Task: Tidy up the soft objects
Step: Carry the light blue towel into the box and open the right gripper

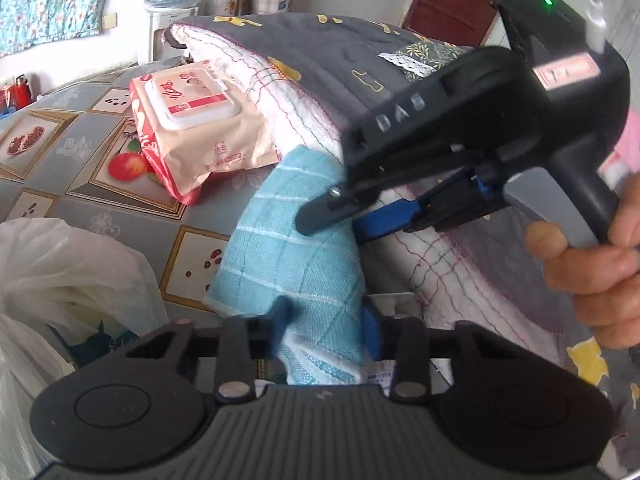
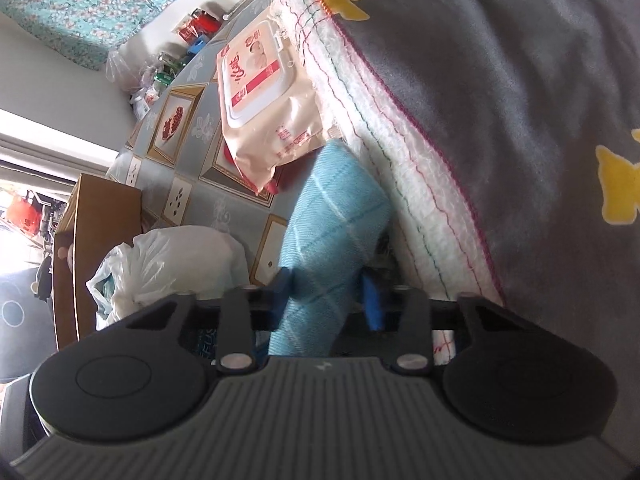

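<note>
Both tools grip the blue checked towel

Left tool [image 1: 326, 322] and right tool [image 2: 330, 294] clamp the blue checked towel [image 1: 292, 256]; next, lift together.

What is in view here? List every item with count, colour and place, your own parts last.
blue checked towel: one, light blue, by the quilt, pinched by both grippers
quilt: one, grey with yellow shapes, white underside, right
wet wipes pack: one, peach and red, on the tablecloth
tablecloth: one, grey-blue, fruit print
plastic bag: one, white, left edge
cardboard box: one, brown
left gripper: shut on towel
right gripper: shut on towel
hand: one, holding the right gripper
</note>
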The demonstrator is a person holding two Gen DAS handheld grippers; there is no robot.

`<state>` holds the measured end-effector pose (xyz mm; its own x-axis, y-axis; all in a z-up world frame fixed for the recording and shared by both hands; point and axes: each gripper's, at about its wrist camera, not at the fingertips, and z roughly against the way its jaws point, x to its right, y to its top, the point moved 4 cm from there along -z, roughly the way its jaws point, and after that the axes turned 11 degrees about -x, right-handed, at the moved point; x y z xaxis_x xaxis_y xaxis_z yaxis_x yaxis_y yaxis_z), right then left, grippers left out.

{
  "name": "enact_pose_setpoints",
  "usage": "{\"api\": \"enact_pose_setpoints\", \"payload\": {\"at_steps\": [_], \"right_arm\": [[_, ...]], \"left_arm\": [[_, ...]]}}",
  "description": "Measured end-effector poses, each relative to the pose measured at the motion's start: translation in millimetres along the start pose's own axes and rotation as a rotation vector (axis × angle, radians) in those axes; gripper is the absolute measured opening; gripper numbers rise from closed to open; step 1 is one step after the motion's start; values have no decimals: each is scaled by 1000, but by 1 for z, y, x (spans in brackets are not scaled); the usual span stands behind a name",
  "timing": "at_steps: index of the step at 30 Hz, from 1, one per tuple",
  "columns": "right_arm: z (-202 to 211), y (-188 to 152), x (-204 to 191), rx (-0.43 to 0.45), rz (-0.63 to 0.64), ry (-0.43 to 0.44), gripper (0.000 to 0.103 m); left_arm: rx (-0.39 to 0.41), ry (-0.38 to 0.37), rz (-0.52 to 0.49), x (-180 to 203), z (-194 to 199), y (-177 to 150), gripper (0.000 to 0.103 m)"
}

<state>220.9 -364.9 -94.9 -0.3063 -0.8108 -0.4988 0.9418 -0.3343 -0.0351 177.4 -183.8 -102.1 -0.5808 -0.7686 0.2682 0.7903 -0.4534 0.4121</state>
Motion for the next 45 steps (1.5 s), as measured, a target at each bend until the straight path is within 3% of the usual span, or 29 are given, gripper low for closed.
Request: {"api": "enact_pose_setpoints", "payload": {"at_steps": [3,10,16,22,28,35,39,45], "right_arm": [[7,-3,-5,26,23,5,19],[42,-23,-42,107,128,6,16],[72,-48,-106,178,280,23,16],[74,-69,-182,177,415,83,16],[41,-88,-272,130,550,149,16],[-25,-104,-371,27,674,171,16],[-64,-100,-406,-25,693,160,16],[-113,-85,-422,-84,713,81,19]], "left_arm": [[11,9,16,-2,4,-1,20],[96,18,38,3,40,-5,18],[215,44,60,1,101,-20,18],[323,91,132,-24,163,-46,18],[399,182,260,-75,213,-79,18],[430,271,433,-149,247,-115,18],[412,278,528,-192,249,-123,18],[327,251,601,-236,230,-124,18]]}}
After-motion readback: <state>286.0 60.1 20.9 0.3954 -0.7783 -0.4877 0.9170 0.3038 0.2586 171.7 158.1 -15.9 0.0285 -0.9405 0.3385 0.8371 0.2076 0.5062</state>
